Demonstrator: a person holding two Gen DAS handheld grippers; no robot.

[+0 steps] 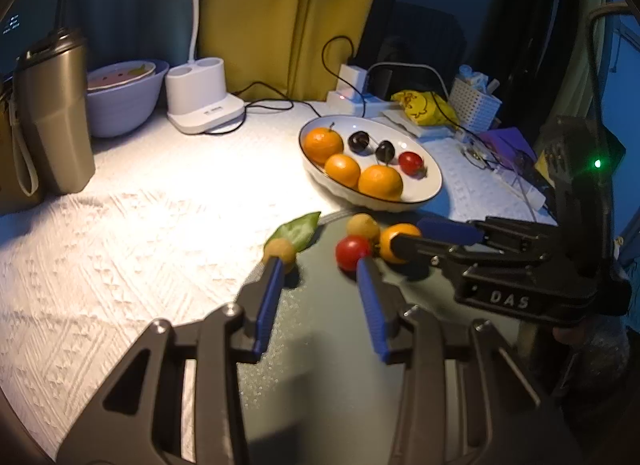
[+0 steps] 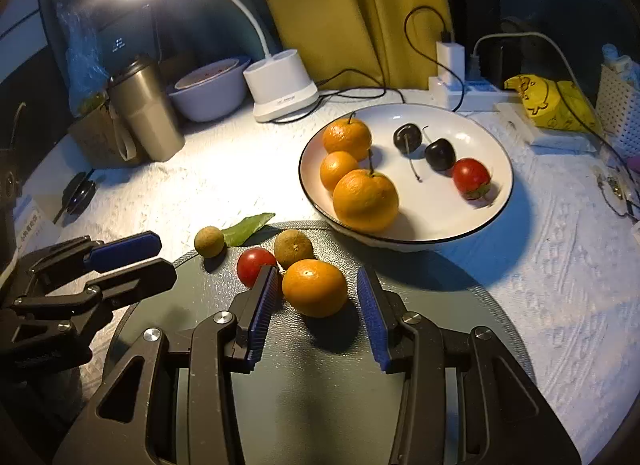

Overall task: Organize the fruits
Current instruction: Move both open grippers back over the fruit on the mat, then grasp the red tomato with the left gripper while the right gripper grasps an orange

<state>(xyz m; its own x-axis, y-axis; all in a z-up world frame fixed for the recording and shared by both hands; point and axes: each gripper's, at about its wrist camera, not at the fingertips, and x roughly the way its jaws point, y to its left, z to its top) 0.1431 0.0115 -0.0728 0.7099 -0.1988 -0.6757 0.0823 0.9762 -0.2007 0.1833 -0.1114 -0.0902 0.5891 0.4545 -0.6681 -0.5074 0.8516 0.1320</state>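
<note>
Right gripper (image 2: 316, 293) jaws spread around orange (image 2: 314, 287) on grey mat (image 2: 320, 385); white plate (image 2: 496, 185) behind.
</note>
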